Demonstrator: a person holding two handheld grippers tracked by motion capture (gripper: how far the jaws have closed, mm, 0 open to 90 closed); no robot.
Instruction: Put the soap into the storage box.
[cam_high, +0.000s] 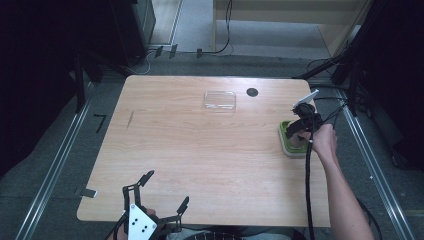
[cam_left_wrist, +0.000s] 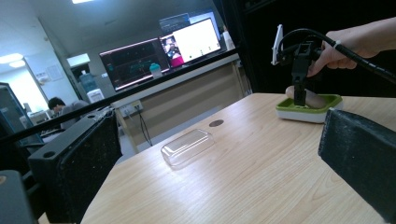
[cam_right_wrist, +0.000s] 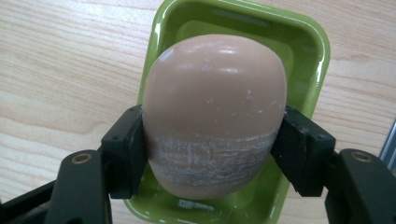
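Your right gripper (cam_right_wrist: 212, 149) clamps soap bar (cam_right_wrist: 215, 112) over green dish (cam_right_wrist: 303, 51); your left gripper (cam_high: 160, 192), far from dish, jaws wide.

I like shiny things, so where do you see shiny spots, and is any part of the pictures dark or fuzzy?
In the right gripper view, light glints white on the top of the soap bar and on the green dish rim. In the left gripper view, the bright monitor is washed out, and the near black tongs look soft. In the high view, the room around the table is very dark.
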